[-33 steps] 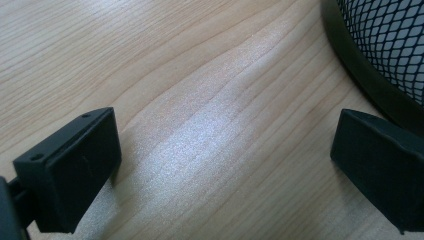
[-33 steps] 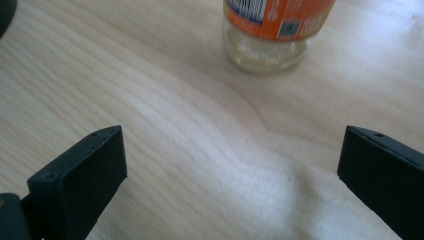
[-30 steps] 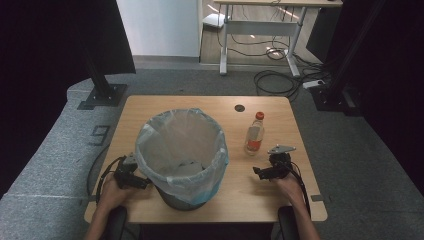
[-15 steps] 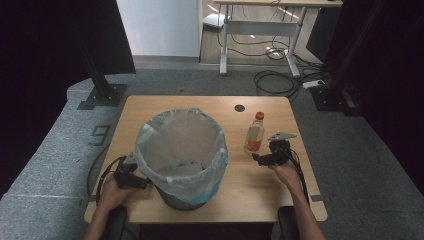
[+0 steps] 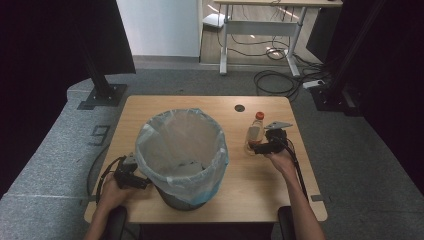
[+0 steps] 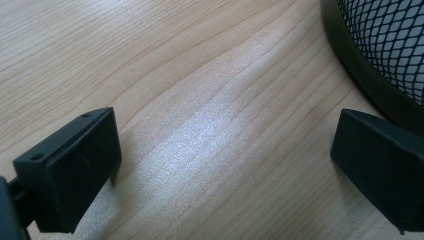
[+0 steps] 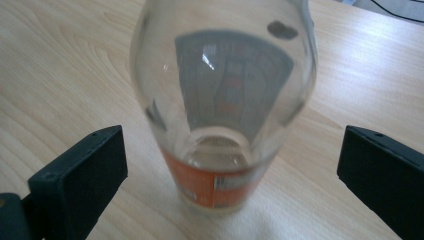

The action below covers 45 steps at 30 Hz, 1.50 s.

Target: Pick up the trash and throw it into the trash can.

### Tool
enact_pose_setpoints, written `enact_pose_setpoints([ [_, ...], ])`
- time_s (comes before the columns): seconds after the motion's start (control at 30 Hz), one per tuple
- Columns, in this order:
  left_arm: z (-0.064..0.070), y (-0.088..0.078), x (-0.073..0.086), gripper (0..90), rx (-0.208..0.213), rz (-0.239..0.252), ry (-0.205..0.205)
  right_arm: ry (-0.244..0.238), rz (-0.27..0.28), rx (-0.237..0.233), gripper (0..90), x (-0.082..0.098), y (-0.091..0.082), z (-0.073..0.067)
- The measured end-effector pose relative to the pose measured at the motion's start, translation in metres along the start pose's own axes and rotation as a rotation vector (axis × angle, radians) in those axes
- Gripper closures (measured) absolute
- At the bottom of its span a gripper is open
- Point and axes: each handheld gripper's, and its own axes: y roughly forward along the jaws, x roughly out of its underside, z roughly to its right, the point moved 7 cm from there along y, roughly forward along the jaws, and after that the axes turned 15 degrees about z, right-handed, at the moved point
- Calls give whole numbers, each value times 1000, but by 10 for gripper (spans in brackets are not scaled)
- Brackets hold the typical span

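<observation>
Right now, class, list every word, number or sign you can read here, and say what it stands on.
"9": pale marking on the grey floor, left of the table.
Bottle label: orange band with print, too blurred to read.
Nothing else is legible.

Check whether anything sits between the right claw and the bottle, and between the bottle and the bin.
Nothing visible blocks either. The right claw is open with the bottle standing upright between its jaws, apart from both. Bare table lies between the bottle and the lined bin, whose mouth is open.
</observation>
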Motion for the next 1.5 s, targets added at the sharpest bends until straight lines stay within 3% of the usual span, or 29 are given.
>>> enact_pose_setpoints([
  [0.23, 0, 0, 0, 0, 0, 0, 0, 9, 9, 2, 55, -8, 11, 2],
  [0.5, 0, 0, 0, 0, 0, 0, 0, 10, 20, -29, 246, -14, 15, -1],
  [0.53, 0, 0, 0, 0, 0, 0, 0, -8, 16, -21, 272, -16, 15, -2],
  [0.87, 0, 0, 0, 0, 1, 0, 0, 20, -20, 32, 275, -17, 12, -3],
  [1.17, 0, 0, 0, 0, -1, 0, 0, 7, -27, 0, 276, -24, 0, -7],
  [1.5, 0, 0, 0, 0, 0, 0, 0, -22, -15, -54, 276, -45, -18, -19],
])
